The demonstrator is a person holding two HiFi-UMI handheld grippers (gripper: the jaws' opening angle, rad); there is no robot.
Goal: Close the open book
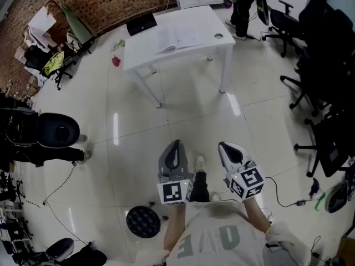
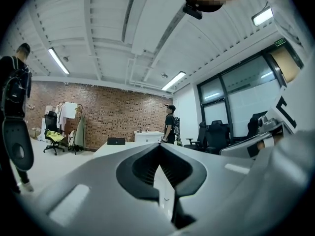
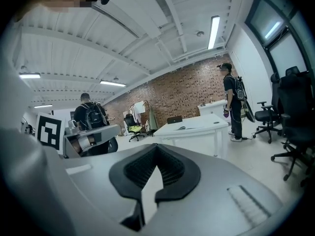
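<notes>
The open book (image 1: 177, 39) lies flat on the white table (image 1: 205, 15) far ahead of me; in the right gripper view the book (image 3: 189, 127) is a thin pale shape on the table top (image 3: 206, 122). Both grippers hang low over the floor, well short of the table. My left gripper (image 1: 175, 143) has its jaws closed tip to tip with nothing between them, as the left gripper view (image 2: 159, 144) also shows. My right gripper (image 1: 224, 146) is likewise shut and empty (image 3: 156, 146). In the left gripper view the jaws hide the book.
A black case (image 1: 141, 24) and a small round item (image 1: 218, 36) share the table. Office chairs (image 1: 327, 93) line the right. A person (image 1: 244, 4) stands beyond the table, another (image 1: 33, 140) at left. A round black stool (image 1: 143, 221) and floor cables (image 1: 61, 187) lie near me.
</notes>
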